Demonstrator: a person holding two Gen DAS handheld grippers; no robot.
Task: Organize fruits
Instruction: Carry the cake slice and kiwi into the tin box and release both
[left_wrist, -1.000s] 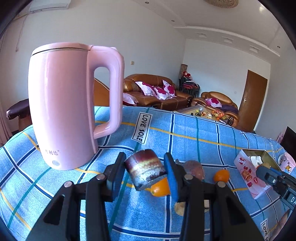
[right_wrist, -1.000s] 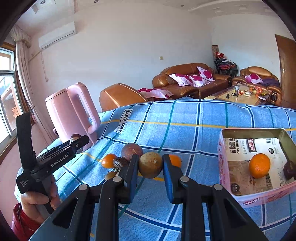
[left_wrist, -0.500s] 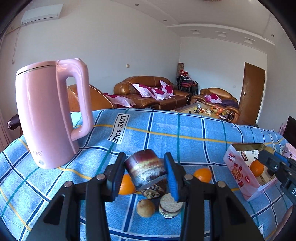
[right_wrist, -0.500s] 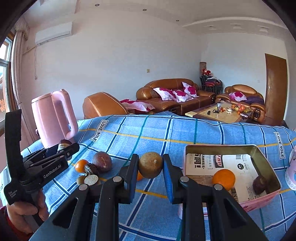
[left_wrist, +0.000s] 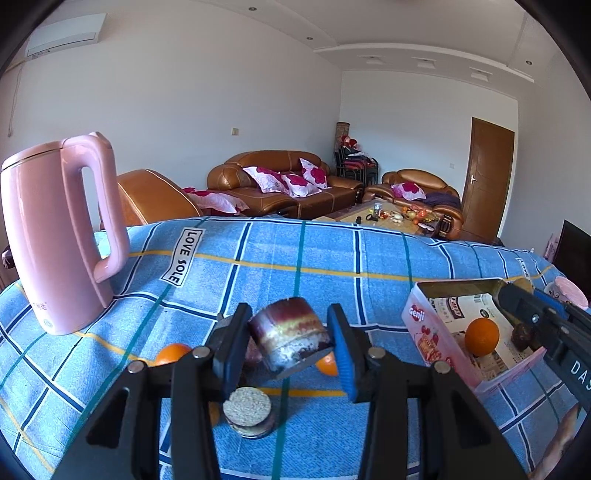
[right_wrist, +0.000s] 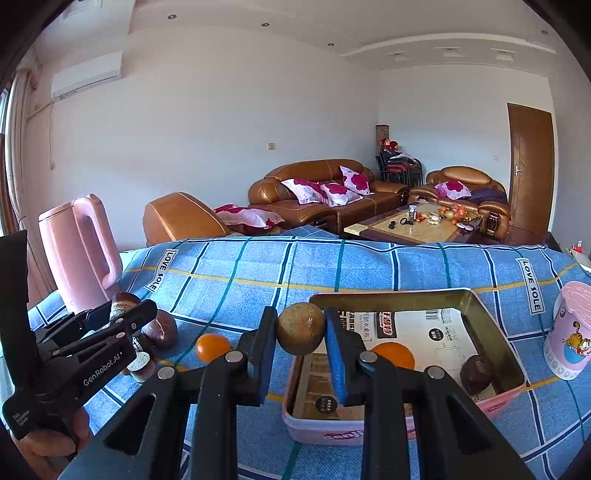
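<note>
My left gripper (left_wrist: 290, 332) is shut on a dark red fruit piece (left_wrist: 288, 338) with yellow and white bands, held above the blue checked cloth (left_wrist: 295, 266). Below it lie two oranges (left_wrist: 171, 352) and a cut half (left_wrist: 246, 406) with a pale face. My right gripper (right_wrist: 301, 326) is shut on a round brownish fruit (right_wrist: 301, 328), hanging over the left rim of the pink box (right_wrist: 391, 293). Inside the box lie an orange (right_wrist: 392, 354) and a dark fruit (right_wrist: 476, 373). A person's hand holds the left gripper (right_wrist: 133, 308) at the left of the right wrist view.
A tall pink kettle (left_wrist: 55, 240) stands at the table's left end. A pink cartoon cup (right_wrist: 570, 332) stands right of the box. A loose orange (right_wrist: 212, 347) and a dark purple fruit (right_wrist: 162, 328) lie left of the box. Sofas stand beyond the table.
Both grippers have moved right across the table with their fruit. The kettle has slid left in both views, and the right gripper now hangs over the box's left rim.
</note>
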